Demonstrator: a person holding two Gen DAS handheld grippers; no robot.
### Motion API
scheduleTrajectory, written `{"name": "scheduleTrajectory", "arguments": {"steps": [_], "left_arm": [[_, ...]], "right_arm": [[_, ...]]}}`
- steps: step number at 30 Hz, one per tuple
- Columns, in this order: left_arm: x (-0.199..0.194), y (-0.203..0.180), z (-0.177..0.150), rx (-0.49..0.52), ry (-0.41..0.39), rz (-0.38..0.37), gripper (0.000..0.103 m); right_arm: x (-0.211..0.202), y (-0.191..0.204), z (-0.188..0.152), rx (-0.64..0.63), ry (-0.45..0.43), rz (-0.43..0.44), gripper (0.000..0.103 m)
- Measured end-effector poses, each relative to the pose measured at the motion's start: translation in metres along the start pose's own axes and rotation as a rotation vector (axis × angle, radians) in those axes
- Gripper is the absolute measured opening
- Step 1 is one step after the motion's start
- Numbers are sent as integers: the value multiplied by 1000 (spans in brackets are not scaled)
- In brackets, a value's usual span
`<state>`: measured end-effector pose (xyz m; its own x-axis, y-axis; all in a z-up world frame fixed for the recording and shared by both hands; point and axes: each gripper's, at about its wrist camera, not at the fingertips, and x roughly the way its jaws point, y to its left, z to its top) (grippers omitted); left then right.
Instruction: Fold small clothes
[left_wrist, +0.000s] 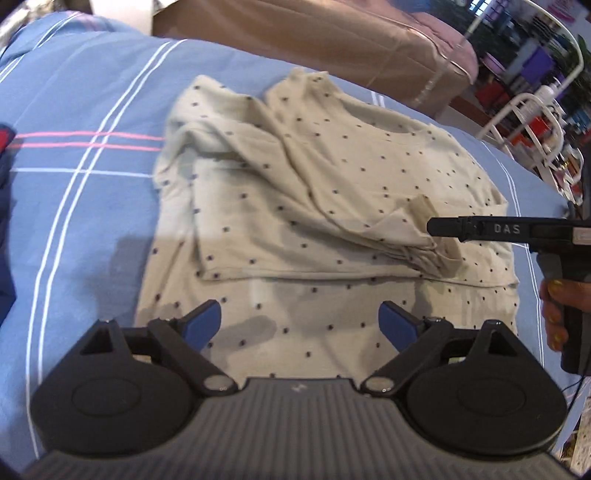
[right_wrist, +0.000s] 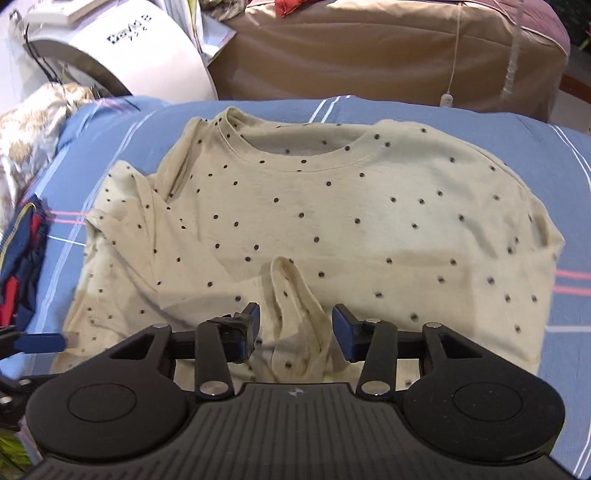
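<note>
One dotted shirt (right_wrist: 332, 206) is spread on the striped sheet (left_wrist: 81, 110), straight ahead of both grippers. The left gripper (left_wrist: 300, 322) is held released above the shirt's hem, nothing between its two blue pads (left_wrist: 205, 323). The right gripper (right_wrist: 295, 325) is spread too, one bunched sleeve (right_wrist: 295, 314) lying loose between its two fingers. One dark garment (right_wrist: 22, 243) is seen to its left.

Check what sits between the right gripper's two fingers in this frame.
In the right wrist view, a bunched fold of the cream dotted shirt rises between the open right gripper fingers; they are not closed on it.
</note>
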<state>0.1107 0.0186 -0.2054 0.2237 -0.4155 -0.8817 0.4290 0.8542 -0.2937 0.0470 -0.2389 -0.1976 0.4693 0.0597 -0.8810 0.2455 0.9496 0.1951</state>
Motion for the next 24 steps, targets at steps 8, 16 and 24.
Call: {"name": "scheduleTrajectory", "arguments": {"steps": [8, 16, 24], "left_arm": [[5, 4, -7, -30, 28, -12, 94], [14, -1, -1, -24, 36, -21, 95], [18, 0, 13, -41, 14, -21, 95]], "right_arm": [[1, -2, 7, -68, 19, 14, 3], [-73, -77, -11, 238, -177, -130, 3], [-92, -140, -52, 426, -124, -233, 3]]}}
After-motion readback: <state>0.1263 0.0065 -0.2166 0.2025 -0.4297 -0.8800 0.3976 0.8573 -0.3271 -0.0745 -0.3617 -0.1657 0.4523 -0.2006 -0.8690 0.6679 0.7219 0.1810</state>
